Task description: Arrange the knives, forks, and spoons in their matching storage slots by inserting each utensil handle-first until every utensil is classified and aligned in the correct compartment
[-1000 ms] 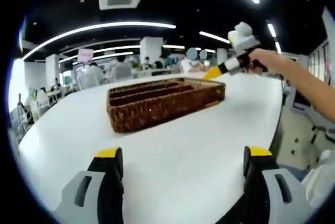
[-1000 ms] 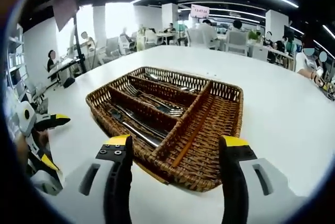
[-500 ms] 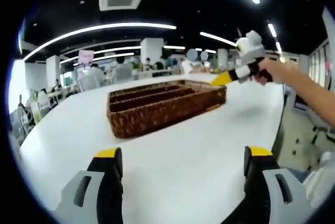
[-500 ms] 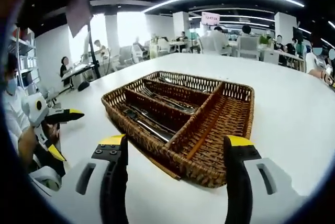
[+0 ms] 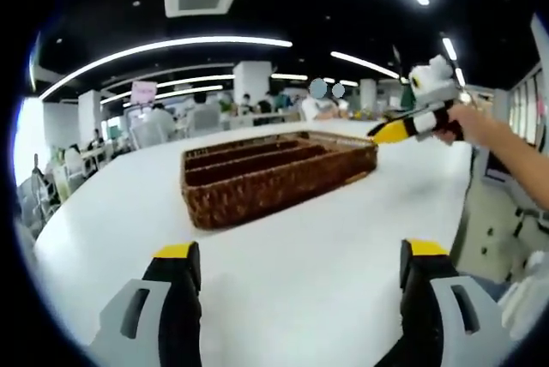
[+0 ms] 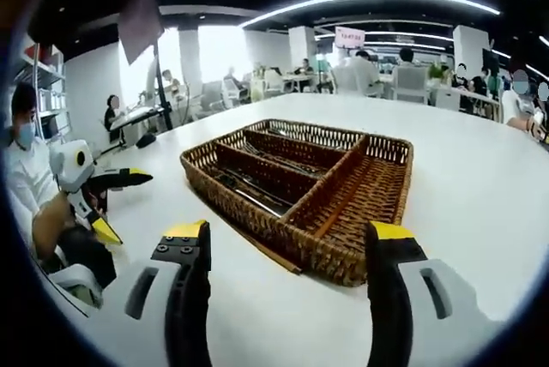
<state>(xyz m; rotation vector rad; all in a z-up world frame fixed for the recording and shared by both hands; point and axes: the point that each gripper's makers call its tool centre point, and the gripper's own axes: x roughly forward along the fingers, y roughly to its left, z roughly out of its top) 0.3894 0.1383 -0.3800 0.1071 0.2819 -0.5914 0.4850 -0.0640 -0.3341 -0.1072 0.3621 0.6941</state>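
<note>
Sitting ahead of spread jaws, wicker tray (image 6: 343, 204), untouched

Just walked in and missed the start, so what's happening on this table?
A person holds a yellow-tipped tool in each hand over a white table. A brown woven wicker tray with divided slots sits on it, with metal cutlery already lying in its narrow compartments. The left tool and right tool are both open and empty, short of the tray. Nothing is being gripped now.
</note>
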